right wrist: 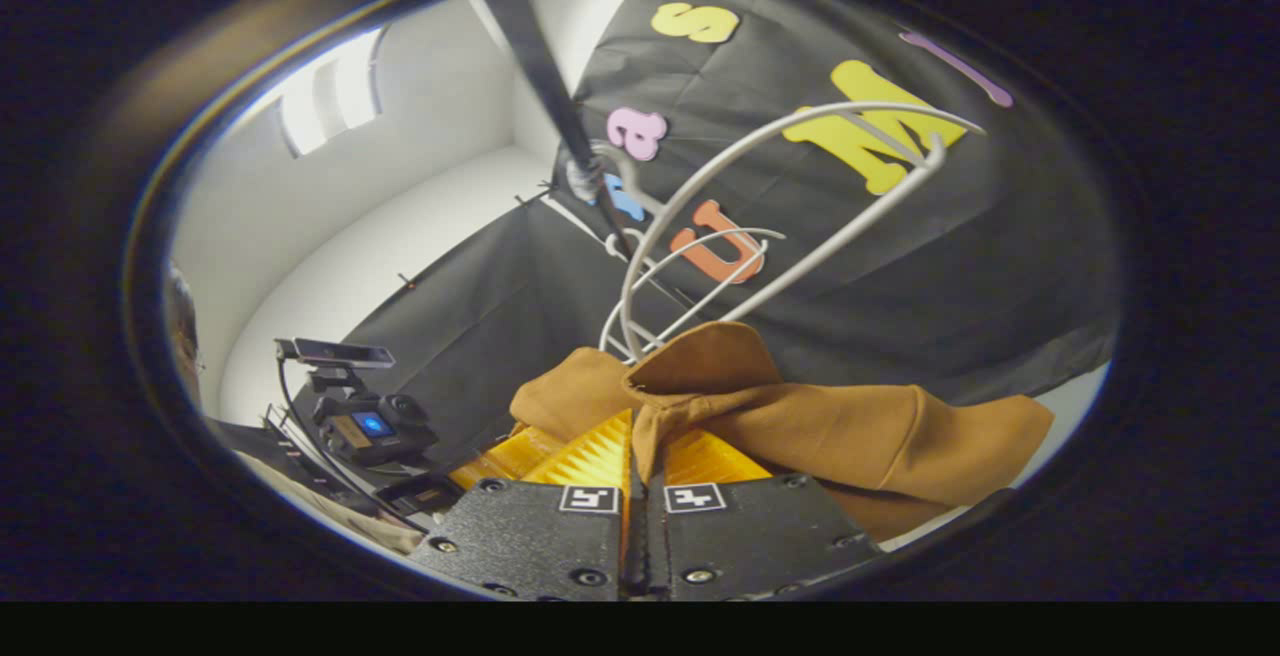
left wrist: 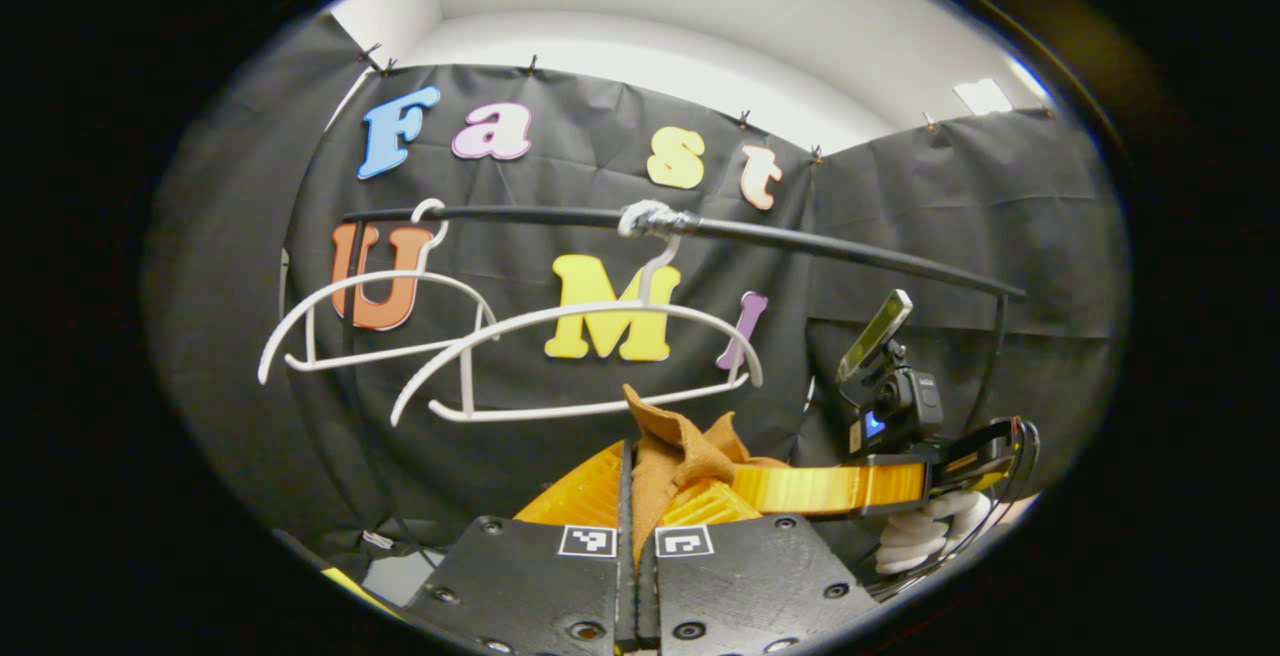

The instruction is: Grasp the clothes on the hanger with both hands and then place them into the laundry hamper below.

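The brown garment (left wrist: 680, 456) is bunched between the orange fingers of my left gripper (left wrist: 630, 481), which is shut on a fold of it. In the right gripper view, my right gripper (right wrist: 640, 446) is shut on the same brown garment (right wrist: 850, 431), which spreads off to the right below the hangers. Two bare white hangers (left wrist: 590, 356) hang on the black rail (left wrist: 800, 241) just above the cloth. The right gripper (left wrist: 770, 486) reaches in from the right in the left gripper view, its finger touching the cloth.
A gloved hand (left wrist: 930, 526) holds the right gripper, with its camera (left wrist: 895, 401) on top. The left gripper's camera (right wrist: 370, 426) stands at the lower left of the right gripper view. The black rail (right wrist: 550, 66) and white hangers (right wrist: 700, 226) are close overhead.
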